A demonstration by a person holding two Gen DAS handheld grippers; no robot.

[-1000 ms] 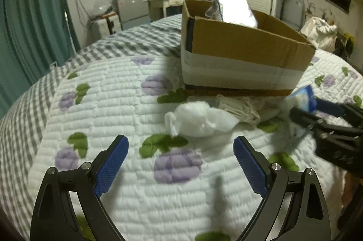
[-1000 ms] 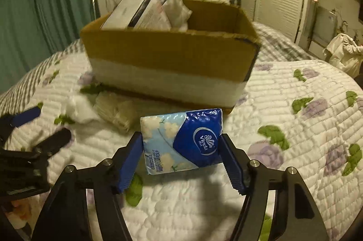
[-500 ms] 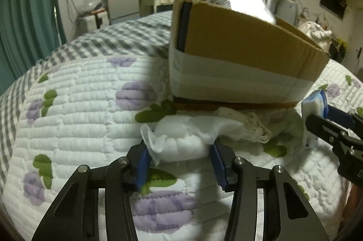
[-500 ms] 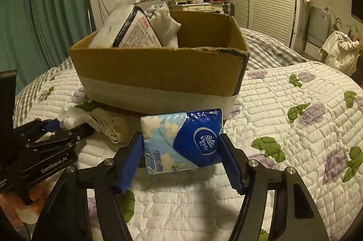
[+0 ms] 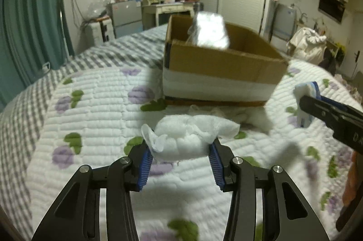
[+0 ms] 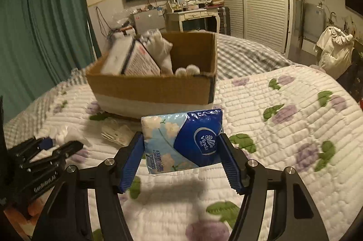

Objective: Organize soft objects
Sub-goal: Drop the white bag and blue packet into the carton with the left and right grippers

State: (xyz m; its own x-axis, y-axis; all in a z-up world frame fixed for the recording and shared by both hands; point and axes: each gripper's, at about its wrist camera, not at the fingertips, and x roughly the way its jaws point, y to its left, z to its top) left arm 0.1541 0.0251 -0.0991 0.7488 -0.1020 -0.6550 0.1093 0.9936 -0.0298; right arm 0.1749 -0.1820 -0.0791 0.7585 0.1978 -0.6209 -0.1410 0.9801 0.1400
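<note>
My left gripper (image 5: 180, 150) is shut on a white crumpled soft wad (image 5: 188, 136) and holds it just above the quilt, in front of the cardboard box (image 5: 217, 73). My right gripper (image 6: 181, 150) is shut on a blue tissue pack (image 6: 183, 141), held above the quilt near the box (image 6: 154, 93). The box holds a white package (image 6: 129, 59) and soft white items (image 6: 158, 48). The right gripper with the pack (image 5: 306, 93) shows at the right of the left wrist view. The left gripper (image 6: 52, 145) shows at the left of the right wrist view.
A pale mesh bundle (image 6: 118, 132) lies on the floral quilt (image 6: 283, 127) against the box front; it also shows in the left wrist view (image 5: 226, 111). A checked blanket (image 5: 102, 57) lies behind. Curtains (image 5: 27, 25), a dresser and wardrobe stand beyond the bed.
My left gripper moved in on the white wad, closed on it and lifted it off the quilt. My right gripper rose with the tissue pack, so the box's inside shows more.
</note>
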